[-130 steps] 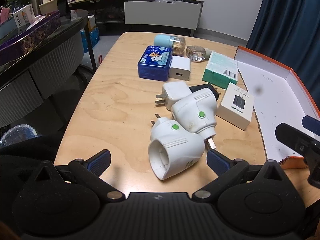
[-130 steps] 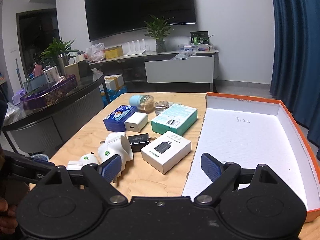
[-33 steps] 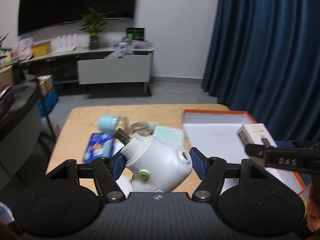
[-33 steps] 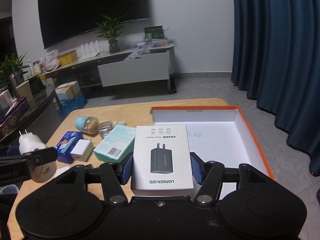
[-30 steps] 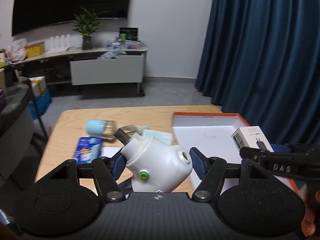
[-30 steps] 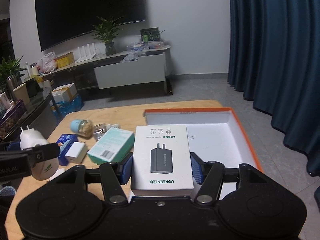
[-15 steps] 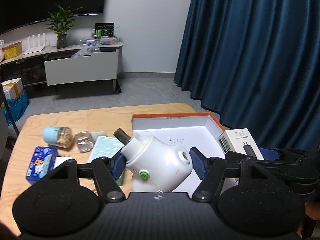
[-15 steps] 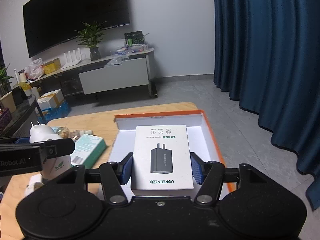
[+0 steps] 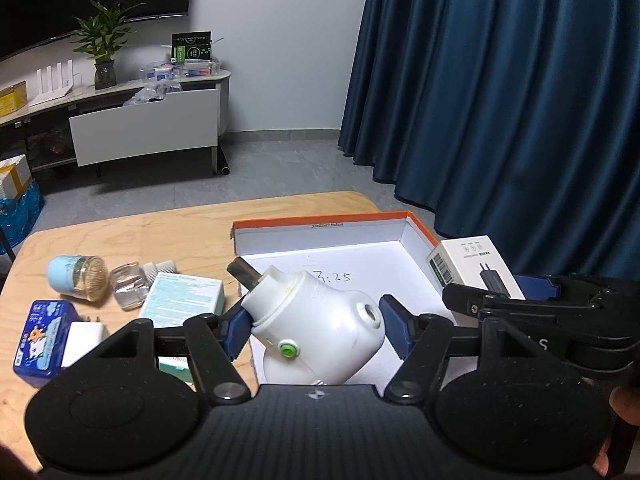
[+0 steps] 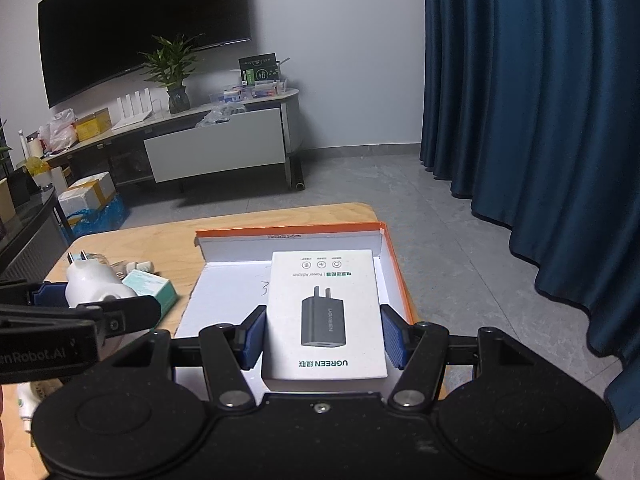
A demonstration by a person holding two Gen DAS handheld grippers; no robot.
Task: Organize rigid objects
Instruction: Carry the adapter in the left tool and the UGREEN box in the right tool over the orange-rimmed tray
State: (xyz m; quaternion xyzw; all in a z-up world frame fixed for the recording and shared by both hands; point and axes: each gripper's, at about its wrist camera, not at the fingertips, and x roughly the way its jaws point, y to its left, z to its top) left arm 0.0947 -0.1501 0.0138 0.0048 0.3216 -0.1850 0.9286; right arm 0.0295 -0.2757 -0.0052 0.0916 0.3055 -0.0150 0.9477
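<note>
My left gripper [image 9: 314, 330] is shut on a white plug adapter with a green button [image 9: 316, 326], held above the near left part of the orange-rimmed white box [image 9: 320, 226]. In the right wrist view my right gripper [image 10: 322, 336] is shut on a white power-adapter carton [image 10: 324, 312], hanging over the same box [image 10: 288, 232]. The carton [image 9: 474, 266] shows at the right of the left wrist view, past the box's right wall. The plug adapter [image 10: 94, 286] shows at the left of the right wrist view.
On the wooden table [image 9: 132, 232] left of the box lie a green-white carton [image 9: 182, 300], a blue tin [image 9: 42, 336], a white charger [image 9: 82, 338], a toothpick jar [image 9: 78, 278] and a small clear bottle [image 9: 130, 284]. Dark blue curtains [image 9: 500, 100] hang close beyond the table's right edge.
Both grippers swung right with their loads, from over the cluttered part of the table to above the box. The grips have not changed.
</note>
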